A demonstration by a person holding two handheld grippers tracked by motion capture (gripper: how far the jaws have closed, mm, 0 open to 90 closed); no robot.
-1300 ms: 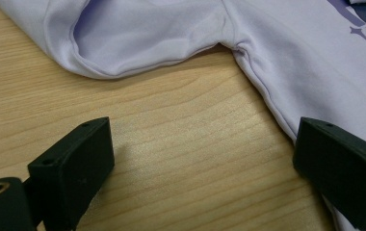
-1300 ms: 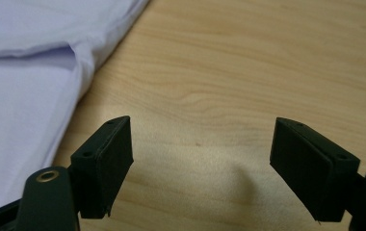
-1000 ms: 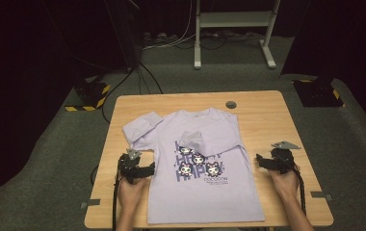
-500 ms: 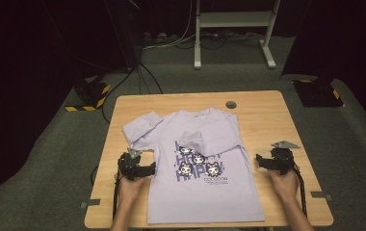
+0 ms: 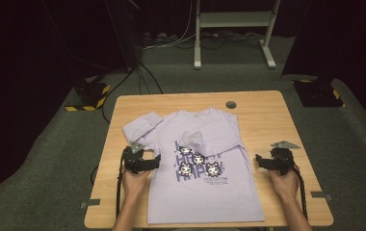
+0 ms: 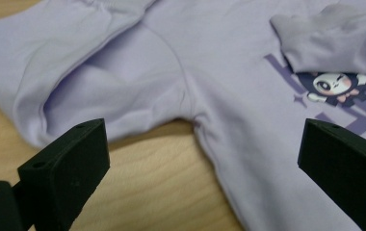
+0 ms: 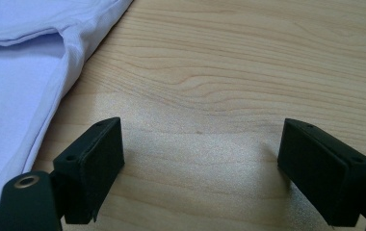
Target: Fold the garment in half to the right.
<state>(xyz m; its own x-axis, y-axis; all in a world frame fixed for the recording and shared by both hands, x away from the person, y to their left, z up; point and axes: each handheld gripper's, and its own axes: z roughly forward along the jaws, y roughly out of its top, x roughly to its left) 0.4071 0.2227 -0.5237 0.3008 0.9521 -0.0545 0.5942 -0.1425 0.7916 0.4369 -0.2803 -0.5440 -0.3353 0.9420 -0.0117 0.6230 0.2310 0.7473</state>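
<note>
The purple shirt (image 5: 205, 163) lies between both grippers; left gripper (image 6: 200, 159) wide open at its armpit, maybe touching; right gripper (image 7: 200, 163) wide open beside it.

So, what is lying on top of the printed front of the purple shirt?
One sleeve of the shirt is folded across the chest, and its cuff covers the top of the cartoon print. What the print shows beneath the sleeve cannot be seen.

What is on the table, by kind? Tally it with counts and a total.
Lilac shirt: 1
Black grippers, left gripper and right gripper, both open: 2
Round dark disc near the table's far edge: 1
Total: 4
</note>
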